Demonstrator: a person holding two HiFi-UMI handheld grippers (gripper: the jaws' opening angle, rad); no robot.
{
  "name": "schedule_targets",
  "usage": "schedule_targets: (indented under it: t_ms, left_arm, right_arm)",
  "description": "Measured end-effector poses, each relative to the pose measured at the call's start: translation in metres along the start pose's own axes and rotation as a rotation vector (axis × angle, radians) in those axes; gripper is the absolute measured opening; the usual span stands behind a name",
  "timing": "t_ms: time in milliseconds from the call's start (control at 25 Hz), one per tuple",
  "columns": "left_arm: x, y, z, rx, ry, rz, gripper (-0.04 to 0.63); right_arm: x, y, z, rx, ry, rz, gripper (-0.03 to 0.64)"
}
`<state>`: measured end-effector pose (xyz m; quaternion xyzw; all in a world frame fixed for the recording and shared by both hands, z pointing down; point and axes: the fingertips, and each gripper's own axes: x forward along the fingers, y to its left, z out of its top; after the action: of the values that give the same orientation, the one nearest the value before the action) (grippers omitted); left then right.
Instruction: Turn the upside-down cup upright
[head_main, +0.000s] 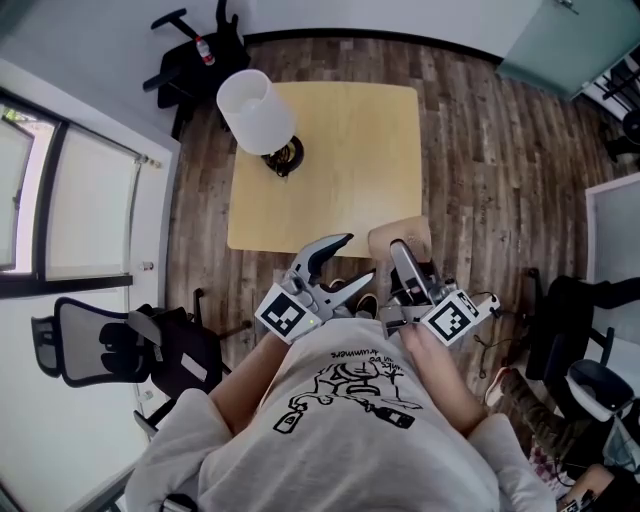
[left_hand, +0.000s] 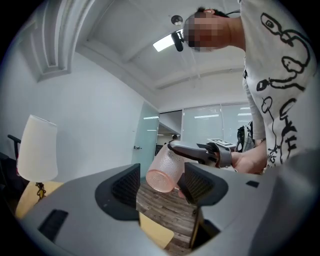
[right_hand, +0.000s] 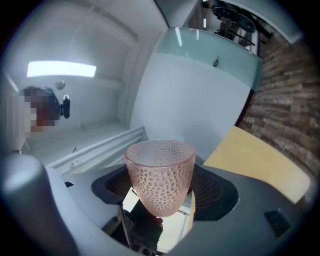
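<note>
Your right tool (right_hand: 162, 192): clamped on pink dimpled cup (right_hand: 160, 170) (over bench (head_main: 340, 160) near-right corner). Your left tool (left_hand: 160, 187): jaws apart, off the cup.

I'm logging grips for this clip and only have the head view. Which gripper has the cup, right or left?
Observer: The right gripper. Its pads press on both sides of the pink dimpled glass cup.
Operator: And the left one?
Observer: The left gripper is open, with its jaws apart and gripping nothing.
Operator: Is the cup upright yet?
Observer: No. In the left gripper view it hangs tilted in the air, with its base turned toward that camera.
</note>
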<state>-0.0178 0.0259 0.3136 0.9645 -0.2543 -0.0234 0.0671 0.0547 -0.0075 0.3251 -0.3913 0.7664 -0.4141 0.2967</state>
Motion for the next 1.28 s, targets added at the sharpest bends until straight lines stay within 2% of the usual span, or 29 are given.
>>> schedule_targets:
  t_ms: [160,560,920,1040,1280]
  left_arm:
    - [0.005,0.001,-0.003,-0.028,0.002,-0.065,0.326]
    - [0.023,-0.006,-0.001,-0.033,0.026,-0.230,0.331]
    - [0.032,-0.007,0.001,-0.031,0.017,-0.263,0.330]
    - [0.032,-0.008,0.001,-0.032,0.012,-0.270,0.306]
    - [0.030,-0.009,0.004,-0.026,-0.010,-0.278,0.299]
  right_arm:
    - [0.000,-0.001,-0.004,0.162,-0.043,0.042,0.359]
    - [-0.003,0.001,-0.010,0.381,-0.108,0.112,0.359]
    - [-0.004,-0.001,-0.014,0.455,-0.126,0.144,0.359]
    - [-0.004,-0.001,-0.014,0.472,-0.134,0.149,0.359]
    - [-0.003,0.003,-0.013,0.447,-0.138,0.169,0.359]
